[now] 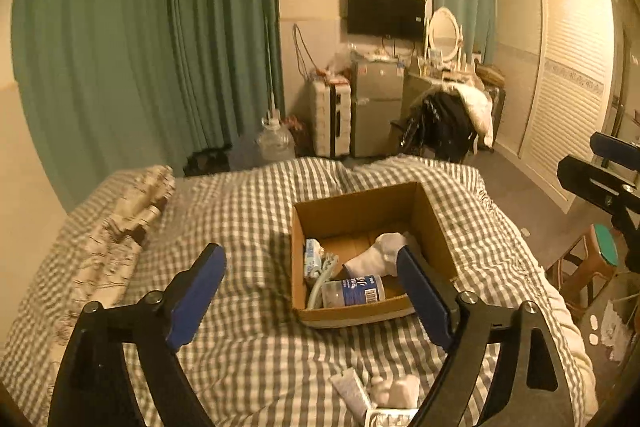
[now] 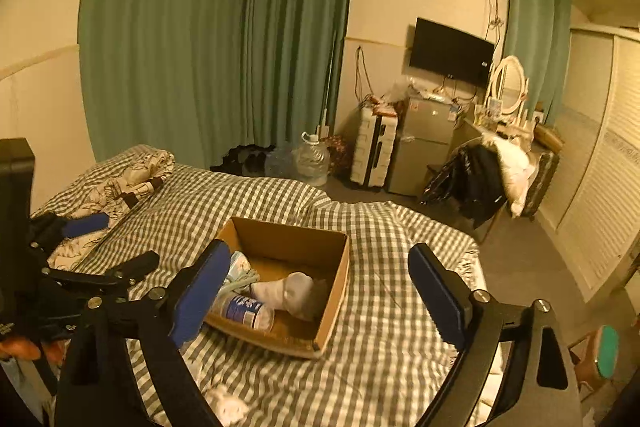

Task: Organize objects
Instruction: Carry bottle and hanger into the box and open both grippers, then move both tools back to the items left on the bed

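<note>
An open cardboard box (image 1: 362,205) sits on the checked bedspread (image 1: 240,219); it also shows in the right wrist view (image 2: 338,291). Inside lie a white sock (image 1: 378,255), a clear bottle with a blue label (image 1: 354,291), a small packet (image 1: 314,257) and a grey-green tube. My left gripper (image 1: 312,291) is open and empty above the bed, in front of the box. A small tube (image 1: 352,389) and a white sock bundle (image 1: 394,389) lie on the bed below it. My right gripper (image 2: 320,287) is open and empty, hovering over the box's near side.
A crumpled patterned cloth (image 1: 120,223) lies at the bed's left. Beyond the bed stand a water jug (image 1: 274,141), a suitcase (image 1: 332,121), a small fridge (image 1: 376,107) and a chair with clothes (image 1: 448,123). A stool (image 1: 592,259) stands right of the bed.
</note>
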{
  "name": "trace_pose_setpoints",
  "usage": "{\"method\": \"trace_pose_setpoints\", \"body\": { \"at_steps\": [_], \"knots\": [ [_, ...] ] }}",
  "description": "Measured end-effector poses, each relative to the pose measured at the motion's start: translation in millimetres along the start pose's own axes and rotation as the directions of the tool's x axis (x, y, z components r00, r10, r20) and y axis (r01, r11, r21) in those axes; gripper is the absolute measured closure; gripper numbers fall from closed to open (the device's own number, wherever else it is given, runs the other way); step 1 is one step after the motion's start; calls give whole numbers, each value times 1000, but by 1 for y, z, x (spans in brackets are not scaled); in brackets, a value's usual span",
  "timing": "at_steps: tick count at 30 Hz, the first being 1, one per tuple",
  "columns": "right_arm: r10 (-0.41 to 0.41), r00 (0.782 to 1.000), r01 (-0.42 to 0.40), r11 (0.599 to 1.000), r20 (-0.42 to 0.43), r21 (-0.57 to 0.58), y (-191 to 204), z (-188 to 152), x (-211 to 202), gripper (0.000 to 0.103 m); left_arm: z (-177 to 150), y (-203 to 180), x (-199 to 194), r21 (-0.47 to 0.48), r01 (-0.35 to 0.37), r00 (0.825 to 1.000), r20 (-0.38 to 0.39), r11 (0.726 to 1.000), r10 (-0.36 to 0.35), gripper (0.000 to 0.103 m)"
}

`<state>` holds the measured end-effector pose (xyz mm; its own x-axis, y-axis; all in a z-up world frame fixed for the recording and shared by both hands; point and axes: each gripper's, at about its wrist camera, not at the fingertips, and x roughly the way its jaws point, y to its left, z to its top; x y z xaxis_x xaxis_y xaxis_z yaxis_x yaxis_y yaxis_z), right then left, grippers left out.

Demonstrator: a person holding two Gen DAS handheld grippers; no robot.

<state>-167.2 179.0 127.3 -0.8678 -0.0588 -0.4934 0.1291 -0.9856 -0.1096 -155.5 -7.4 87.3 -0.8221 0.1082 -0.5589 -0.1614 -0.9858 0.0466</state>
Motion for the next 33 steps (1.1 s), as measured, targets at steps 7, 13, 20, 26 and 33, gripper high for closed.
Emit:
{"method": "trace_pose_setpoints", "body": {
  "at_steps": [7, 13, 20, 26, 33],
  "knots": [
    [-39, 998, 40, 999, 43, -14, 17, -9, -71, 1, -17, -3, -67, 32, -8, 997, 82, 999, 5, 0],
    [-33, 998, 35, 999, 55, -41, 38, -39, -104, 0, -48, -5, -93, -9, 23, 996, 81, 1000, -23, 0],
    [-44, 999, 45, 999, 13, -24, 49, -90, -110, 0, -102, -12, -97, -53, -2, 999, 49, 999, 5, 0],
    [-33, 997, 32, 999, -76, -4, 52, -147, -76, 0, -155, -17, -68, -82, -26, 999, -31, 996, 23, 0],
    [-70, 979, 77, 996, -192, 32, 37, -197, -29, 0, -197, -33, -22, -89, -42, 990, -141, 995, 29, 0]
  ]
}}
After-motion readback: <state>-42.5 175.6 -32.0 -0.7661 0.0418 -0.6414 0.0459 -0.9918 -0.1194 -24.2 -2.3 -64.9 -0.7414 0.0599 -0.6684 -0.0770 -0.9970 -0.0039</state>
